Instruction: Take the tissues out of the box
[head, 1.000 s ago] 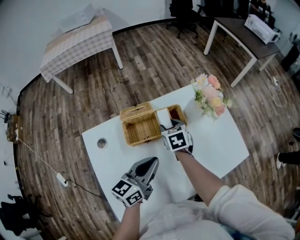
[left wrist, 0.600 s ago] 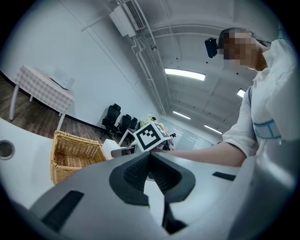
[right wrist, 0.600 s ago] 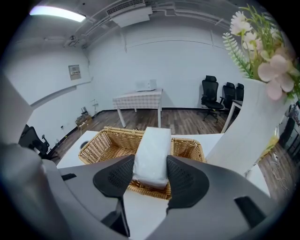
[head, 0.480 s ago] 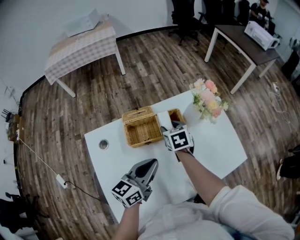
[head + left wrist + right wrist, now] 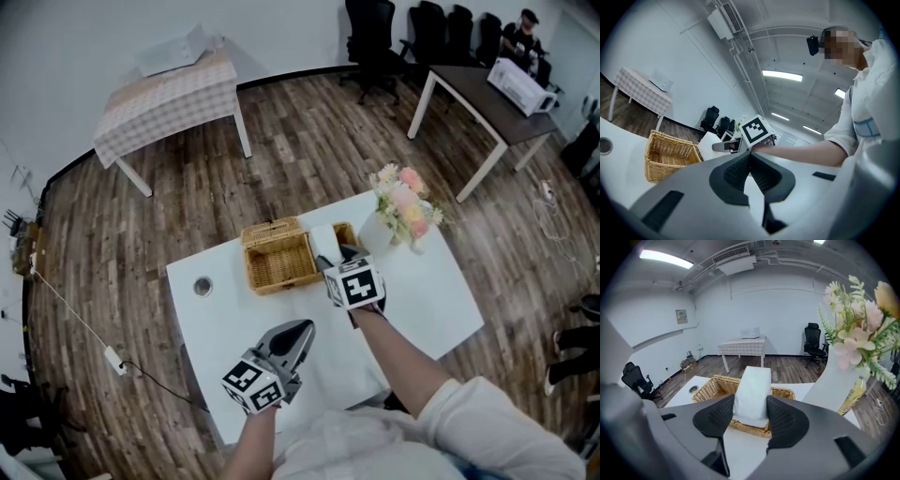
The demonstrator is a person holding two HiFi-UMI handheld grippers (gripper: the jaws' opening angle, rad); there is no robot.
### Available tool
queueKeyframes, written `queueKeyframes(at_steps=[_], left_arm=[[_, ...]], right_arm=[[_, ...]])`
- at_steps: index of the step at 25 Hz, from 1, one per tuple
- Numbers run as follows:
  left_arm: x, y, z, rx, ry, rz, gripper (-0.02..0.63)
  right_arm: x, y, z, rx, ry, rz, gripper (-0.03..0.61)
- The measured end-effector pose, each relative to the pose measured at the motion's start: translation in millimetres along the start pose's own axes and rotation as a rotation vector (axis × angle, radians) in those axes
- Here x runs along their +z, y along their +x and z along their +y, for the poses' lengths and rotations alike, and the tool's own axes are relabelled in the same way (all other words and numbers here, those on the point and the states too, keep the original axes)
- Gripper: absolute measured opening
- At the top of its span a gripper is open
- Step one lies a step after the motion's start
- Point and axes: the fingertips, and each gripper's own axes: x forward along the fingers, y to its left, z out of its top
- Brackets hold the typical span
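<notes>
A white tissue pack (image 5: 752,392) stands upright between the pads of my right gripper (image 5: 750,405), which press on both of its sides. It sits at the small wicker box (image 5: 785,393), and its lower end is hidden by the jaws. In the head view the pack (image 5: 323,238) shows just beyond the right gripper (image 5: 334,255), beside the small box (image 5: 349,231). My left gripper (image 5: 304,326) rests low over the white table (image 5: 422,291) near the front, its jaws together with nothing in them (image 5: 750,153).
A larger wicker basket (image 5: 278,262) with its lid up stands left of the small box. A vase of pink and white flowers (image 5: 398,211) stands just right of the right gripper. A round hole (image 5: 202,286) is set in the table's left side.
The head view has shifted a little. Both grippers and the tissue pack keep their places.
</notes>
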Motion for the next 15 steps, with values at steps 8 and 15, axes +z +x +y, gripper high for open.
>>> queueKeyframes(at_steps=[8,15], left_arm=[[-11,3,-26,0.005,0.0,-0.019,0.002],[-34,8,-49,0.006,-0.003,-0.021,0.002]], right_arm=[[-1,-36,-2,0.035,0.001,-0.059,0.235],[-29,-70,-4,0.115,0.08,-0.096,0.235]])
